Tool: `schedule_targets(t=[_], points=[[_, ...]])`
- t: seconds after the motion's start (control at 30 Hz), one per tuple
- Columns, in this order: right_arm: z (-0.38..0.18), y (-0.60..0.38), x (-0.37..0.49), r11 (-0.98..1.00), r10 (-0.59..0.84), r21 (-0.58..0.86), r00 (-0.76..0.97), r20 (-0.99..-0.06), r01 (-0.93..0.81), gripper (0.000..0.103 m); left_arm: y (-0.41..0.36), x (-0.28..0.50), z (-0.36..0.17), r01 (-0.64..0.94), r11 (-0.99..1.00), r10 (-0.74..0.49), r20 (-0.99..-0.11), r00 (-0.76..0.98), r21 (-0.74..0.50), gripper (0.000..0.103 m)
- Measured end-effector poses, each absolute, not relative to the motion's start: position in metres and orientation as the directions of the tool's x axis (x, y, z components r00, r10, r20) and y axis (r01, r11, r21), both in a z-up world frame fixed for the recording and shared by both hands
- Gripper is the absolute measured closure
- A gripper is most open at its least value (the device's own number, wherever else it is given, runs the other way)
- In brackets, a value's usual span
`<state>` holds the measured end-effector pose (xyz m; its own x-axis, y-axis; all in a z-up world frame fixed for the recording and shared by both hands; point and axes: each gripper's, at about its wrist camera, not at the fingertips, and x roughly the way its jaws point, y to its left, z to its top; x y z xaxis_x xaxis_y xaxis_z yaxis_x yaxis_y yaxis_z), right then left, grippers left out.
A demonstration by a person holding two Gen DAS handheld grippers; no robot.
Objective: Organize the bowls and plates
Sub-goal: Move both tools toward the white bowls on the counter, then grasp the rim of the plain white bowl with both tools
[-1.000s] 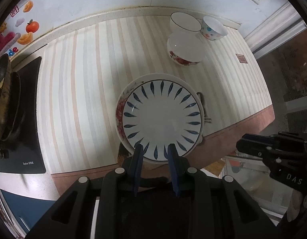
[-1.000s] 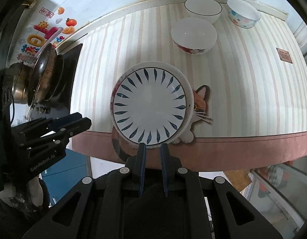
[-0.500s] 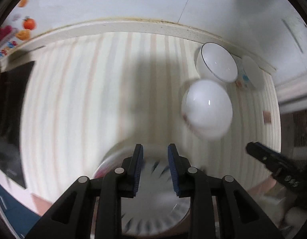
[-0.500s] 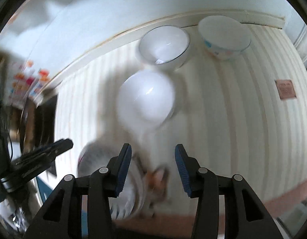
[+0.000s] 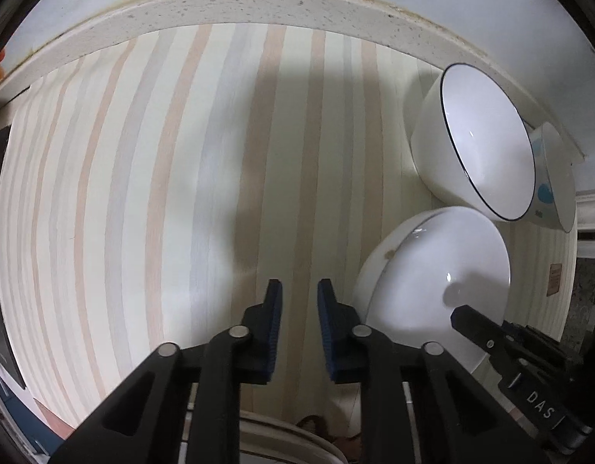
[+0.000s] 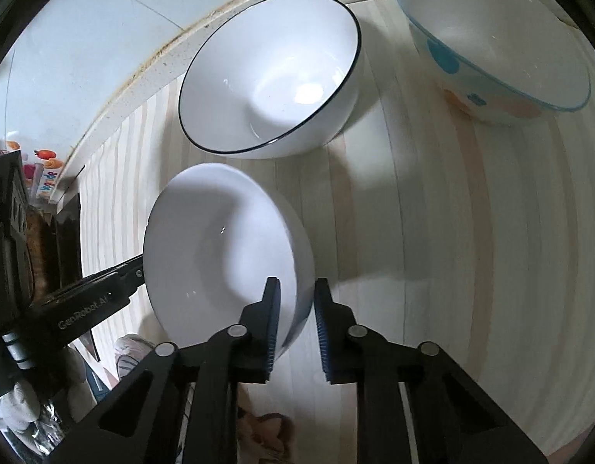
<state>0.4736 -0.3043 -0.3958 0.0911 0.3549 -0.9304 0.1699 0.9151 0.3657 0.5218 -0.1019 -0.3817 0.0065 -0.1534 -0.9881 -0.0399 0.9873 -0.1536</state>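
The plain white bowl [image 6: 224,255] is seen pinched at its rim by the right hand-held gripper [image 6: 295,309] near the black-rimmed bowl [image 6: 270,73] and dotted bowl [image 6: 494,38] by the surface's [image 5: 143,193] back edge, while bare striped room, shown only in the left view, lies under the pressed-together, empty left hand-held gripper [image 5: 299,309].

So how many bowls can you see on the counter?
3. The plain white bowl is nearest, by the right gripper. The dark-rimmed bowl sits behind it near the wall. The blue-spotted bowl is far right. None look hidden.
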Motion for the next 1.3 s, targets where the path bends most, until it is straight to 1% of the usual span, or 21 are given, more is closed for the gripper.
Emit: schedule_targets(t=[0.07,0.13,0.2,0.3,0.4,0.47,0.53,0.63,0.73,0.8,0.87,1.0,1.1,1.23,1.3], points=[[-0.397,-0.306,0.474,0.911,0.363,0.374,0.091,-0.927,0.175,0.086,-0.099,0.521,-0.381,-0.051,0.983,-0.174,-0.985,0.005,-0.174,0.089],[-0.399,-0.309,0.473,0.902,0.380,0.389,0.086,-0.921,0.188,0.086,-0.085,0.519,-0.373,-0.081,0.969,-0.233,-0.972,0.028,-0.235,0.086],[-0.399,-0.311,0.472,0.902,0.383,0.390,0.074,-0.921,0.185,0.086,-0.071,0.510,-0.364,-0.113,0.951,-0.286,-0.957,0.047,-0.289,0.085],[-0.399,-0.310,0.470,0.905,0.378,0.385,0.074,-0.923,0.179,0.086,-0.066,0.511,-0.356,-0.122,0.940,-0.313,-0.948,0.063,-0.318,0.083],[-0.398,-0.308,0.470,0.907,0.376,0.383,0.069,-0.924,0.178,0.086,-0.078,0.517,-0.362,-0.099,0.937,-0.332,-0.943,0.040,-0.334,0.083],[-0.398,-0.305,0.472,0.908,0.371,0.377,0.066,-0.926,0.180,0.086,-0.086,0.520,-0.365,-0.088,0.949,-0.302,-0.953,0.035,-0.304,0.083],[-0.398,-0.304,0.473,0.913,0.362,0.368,0.064,-0.930,0.176,0.086,-0.089,0.522,-0.371,-0.091,0.948,-0.304,-0.952,0.019,-0.305,0.083],[-0.400,-0.301,0.475,0.906,0.372,0.377,0.059,-0.926,0.192,0.086,-0.077,0.523,-0.365,-0.123,0.919,-0.375,-0.927,0.027,-0.375,0.083],[-0.398,-0.304,0.474,0.901,0.383,0.387,0.062,-0.922,0.196,0.086,-0.063,0.518,-0.349,-0.145,0.895,-0.417,-0.907,0.061,-0.421,0.083],[-0.397,-0.305,0.473,0.899,0.388,0.392,0.061,-0.920,0.197,0.086,-0.067,0.518,-0.343,-0.123,0.887,-0.441,-0.895,0.063,-0.446,0.083],[-0.398,-0.303,0.473,0.902,0.383,0.387,0.059,-0.922,0.190,0.086,-0.076,0.518,-0.344,-0.096,0.894,-0.435,-0.899,0.050,-0.438,0.083],[-0.401,-0.300,0.475,0.905,0.381,0.384,0.055,-0.923,0.182,0.086,-0.103,0.523,-0.369,-0.063,0.918,-0.392,-0.920,-0.016,-0.391,0.083],[-0.401,-0.300,0.475,0.907,0.377,0.381,0.057,-0.924,0.177,0.087,-0.109,0.521,-0.375,-0.037,0.930,-0.367,-0.930,-0.007,-0.366,0.084],[-0.397,-0.298,0.472,0.924,0.342,0.350,0.076,-0.937,0.157,0.089,-0.122,0.512,-0.363,0.013,0.943,-0.334,-0.942,0.029,-0.334,0.084],[-0.394,-0.300,0.468,0.919,0.352,0.361,0.079,-0.933,0.158,0.090,-0.127,0.507,-0.352,0.046,0.948,-0.318,-0.947,0.054,-0.315,0.084]])
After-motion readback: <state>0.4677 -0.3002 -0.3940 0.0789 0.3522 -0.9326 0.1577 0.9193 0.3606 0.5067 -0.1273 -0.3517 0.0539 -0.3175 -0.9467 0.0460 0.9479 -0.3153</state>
